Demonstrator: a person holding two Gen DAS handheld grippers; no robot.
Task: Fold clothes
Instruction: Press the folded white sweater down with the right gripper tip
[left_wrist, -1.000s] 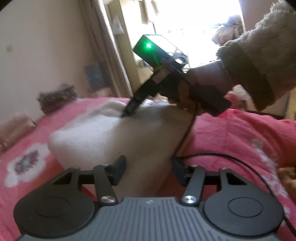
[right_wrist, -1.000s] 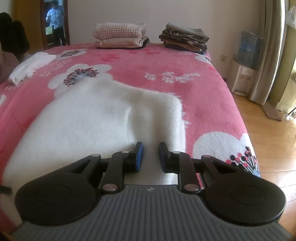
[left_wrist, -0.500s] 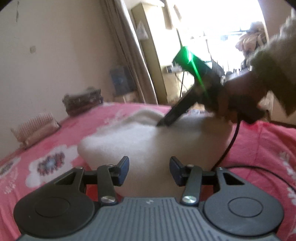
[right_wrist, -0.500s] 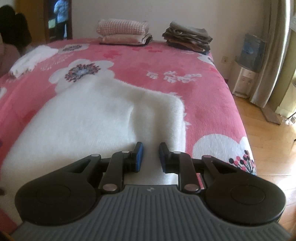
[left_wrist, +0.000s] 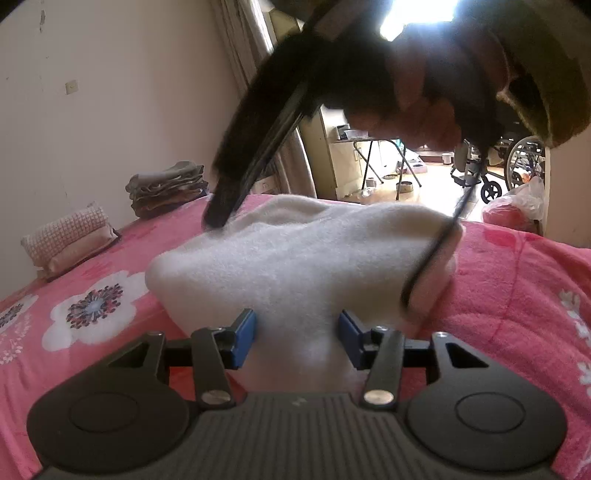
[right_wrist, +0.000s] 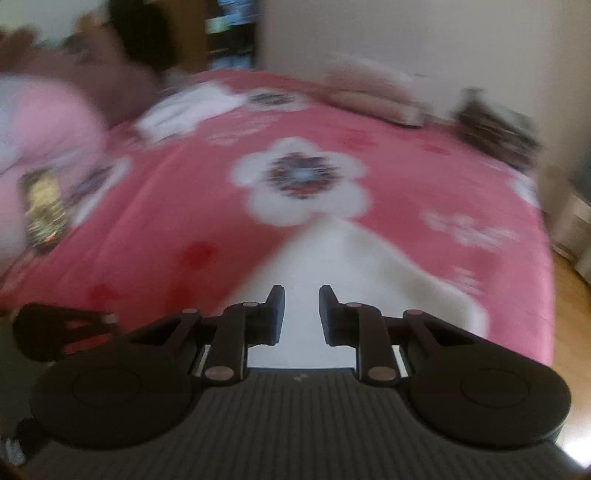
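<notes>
A white fluffy garment (left_wrist: 295, 258) lies bunched on the pink flowered bed (left_wrist: 517, 295). My left gripper (left_wrist: 297, 338) stands open at its near edge, and the cloth runs through the wide gap between the blue pads. A hand (left_wrist: 424, 92) holds my right gripper, which shows here as a dark blur. Its tip (left_wrist: 218, 218) meets the garment's far left edge. The right wrist view is blurred. There my right gripper (right_wrist: 302, 314) is narrowly closed with the white garment (right_wrist: 369, 266) filling the gap.
Two folded stacks sit by the wall, one brown (left_wrist: 166, 188) and one pink checked (left_wrist: 70, 236). A black cable (left_wrist: 432, 254) hangs across the garment's right side. A wheelchair (left_wrist: 517, 166) and a folding table stand past the bed. Wooden floor (right_wrist: 569, 295) lies beyond the bed's right edge.
My right gripper has swung quickly to the left with the garment's edge, and its view is now blurred. It looms closer over the left camera. The left gripper stays open at the near edge.
</notes>
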